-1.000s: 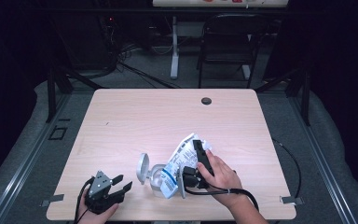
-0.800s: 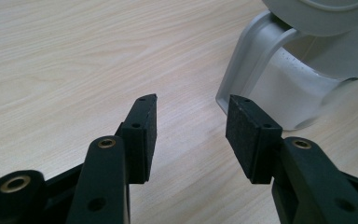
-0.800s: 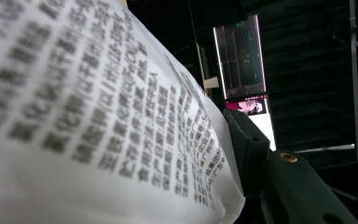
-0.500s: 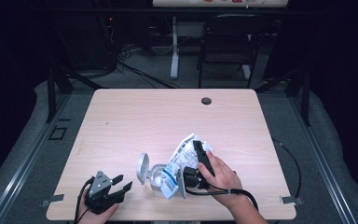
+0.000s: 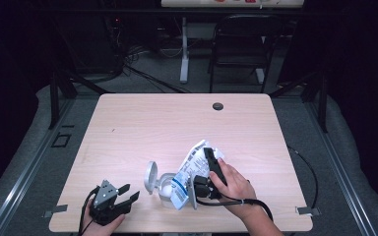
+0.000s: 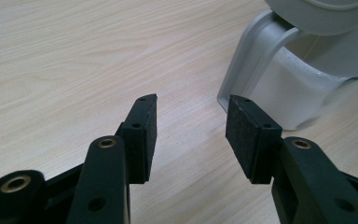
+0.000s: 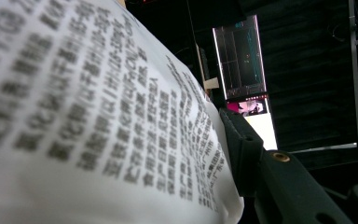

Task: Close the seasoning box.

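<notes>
A white printed bag [image 5: 193,162] lies tilted over a clear plastic container [image 5: 165,191] whose round lid [image 5: 151,176] stands flipped open to the left. My right gripper [image 5: 204,157] is shut on the bag; its jaws have just been closing with the bag between them. In the right gripper view the bag's printed face [image 7: 98,116] presses against one black pad [image 7: 242,149], and the other jaw is hidden behind it. My left gripper [image 5: 131,192] rests open near the table's front left, its jaws [image 6: 191,126] empty and pointing toward the container [image 6: 279,88].
The light wooden table [image 5: 152,123] has a dark cable hole [image 5: 218,106] near its far edge. A black chair [image 5: 241,44] and desk legs stand beyond it. A cable [image 5: 307,169] trails off the right side.
</notes>
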